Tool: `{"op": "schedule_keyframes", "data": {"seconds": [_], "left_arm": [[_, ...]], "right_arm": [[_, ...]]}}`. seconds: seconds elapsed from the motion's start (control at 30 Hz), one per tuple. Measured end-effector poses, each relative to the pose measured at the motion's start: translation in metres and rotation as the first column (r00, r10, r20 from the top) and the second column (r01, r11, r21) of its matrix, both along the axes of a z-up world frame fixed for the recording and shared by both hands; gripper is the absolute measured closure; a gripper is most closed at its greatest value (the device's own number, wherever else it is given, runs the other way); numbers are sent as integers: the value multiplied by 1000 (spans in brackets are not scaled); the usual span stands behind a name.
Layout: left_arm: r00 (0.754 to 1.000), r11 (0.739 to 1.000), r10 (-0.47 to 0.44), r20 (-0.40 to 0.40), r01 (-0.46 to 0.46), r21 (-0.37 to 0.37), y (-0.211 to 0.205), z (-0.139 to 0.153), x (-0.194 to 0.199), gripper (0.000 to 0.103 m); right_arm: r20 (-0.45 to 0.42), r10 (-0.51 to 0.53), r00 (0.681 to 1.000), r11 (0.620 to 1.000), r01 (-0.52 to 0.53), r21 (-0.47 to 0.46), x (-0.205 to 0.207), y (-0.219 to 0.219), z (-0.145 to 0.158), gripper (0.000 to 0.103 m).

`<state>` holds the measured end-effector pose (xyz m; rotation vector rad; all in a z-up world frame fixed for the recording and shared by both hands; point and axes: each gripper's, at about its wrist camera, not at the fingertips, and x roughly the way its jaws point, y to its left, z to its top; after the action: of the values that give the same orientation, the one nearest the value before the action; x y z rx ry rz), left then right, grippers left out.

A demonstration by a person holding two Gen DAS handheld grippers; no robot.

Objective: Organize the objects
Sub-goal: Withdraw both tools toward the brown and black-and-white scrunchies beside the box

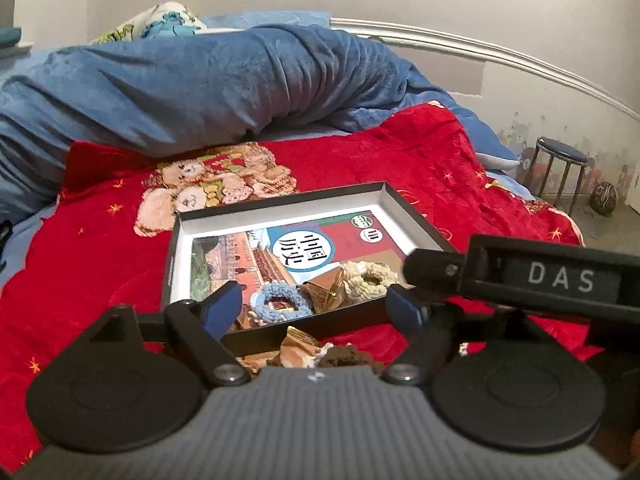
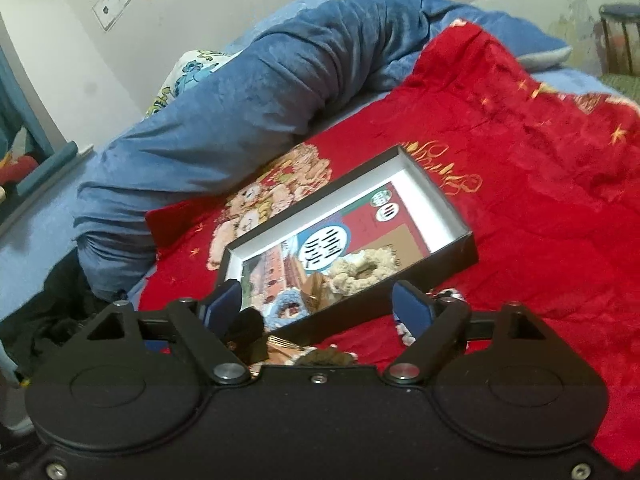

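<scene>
Red blanket (image 1: 400, 160): plush spread over the bed, carrying everything; a cartoon print shows just beyond the box.
Box (image 1: 404, 204): shallow, black outside and white inside, lying flat on the blanket with its open side up.
Book (image 1: 296, 252): flat on the box floor, cover facing up.
Blue scrunchie (image 1: 280, 302): inside the box near its front wall, on the book.
Cream scrunchie (image 1: 370, 278): inside the box, just beside the blue one, with a gold-brown wrapped piece (image 1: 326, 290) between them.
Left gripper (image 1: 316, 306): released, jaws spread wide with nothing between the pads, hovering above the box's near edge.
Right gripper (image 2: 318, 306): likewise released and empty, jaws wide, above the same near edge.
Step in hand: by my reading, a drop into the box is done and both tools are free for the next pick.
Leftovers: crumpled gold wrappers (image 1: 298, 346) and a dark brown fuzzy item (image 1: 340, 356) lie on the blanket just outside the front wall.
Next move: probably lower one gripper onto a leftover, close on it, then lift it over the wall.
Obstacles: the two tools are close together and could collide; the soft blanket may get pinched along with small pieces.
Surroundings: blue duvet (image 1: 180, 88) heaped behind; stool (image 1: 560, 168) by the wall, well apart.
</scene>
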<state>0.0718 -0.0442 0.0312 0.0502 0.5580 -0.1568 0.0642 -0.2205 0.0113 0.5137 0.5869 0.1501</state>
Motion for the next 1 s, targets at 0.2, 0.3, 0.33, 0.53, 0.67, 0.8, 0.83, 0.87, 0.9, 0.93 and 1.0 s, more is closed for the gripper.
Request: {"op": "schedule_keyframes", "data": {"seconds": [0.2, 0.3, 0.33, 0.53, 0.67, 0.8, 0.83, 0.87, 0.9, 0.93, 1.0], "left_arm": [[998, 988, 53, -35, -57, -140, 12, -5, -10, 15], [997, 981, 40, -61, -51, -185, 12, -14, -18, 15], [998, 985, 28, -61, -38, -168, 7, -18, -21, 15], [997, 994, -30, -72, 22, -104, -20, -37, -25, 16], [997, 999, -9, -71, 6, -48, -30, -52, -25, 18], [993, 997, 26, -119, -34, -63, -30, -68, -14, 23], [991, 997, 38, -126, -46, -66, -29, -71, -12, 24], [990, 996, 49, -132, -58, -67, -29, -74, -9, 26], [989, 996, 54, -135, -64, -69, -28, -76, -7, 28], [989, 995, 63, -136, -73, -70, -28, -78, -5, 30], [987, 993, 83, -137, -94, -74, -28, -81, -2, 33]], "right_arm": [[-47, -67, 997, 998, 66, -12, -14, -25, -3, 19], [-93, -76, 993, 997, 75, -21, -21, -39, -13, 18], [-113, -85, 990, 996, 82, -33, -23, -43, -16, 18], [-171, -97, 981, 995, 93, -30, -15, -52, -28, 18], [-199, -80, 977, 993, 61, -99, -5, -40, -39, 18], [-215, -43, 976, 992, 17, -122, 7, -30, -47, 18], [-222, -38, 974, 991, 9, -131, 11, -27, -50, 20], [-227, -36, 973, 990, 5, -139, 15, -25, -52, 21], [-228, -38, 973, 989, 3, -150, 19, -23, -54, 22], [-229, -40, 973, 987, 2, -162, 22, -21, -55, 23], [-231, -44, 972, 981, -1, -192, 29, -17, -58, 25]]}}
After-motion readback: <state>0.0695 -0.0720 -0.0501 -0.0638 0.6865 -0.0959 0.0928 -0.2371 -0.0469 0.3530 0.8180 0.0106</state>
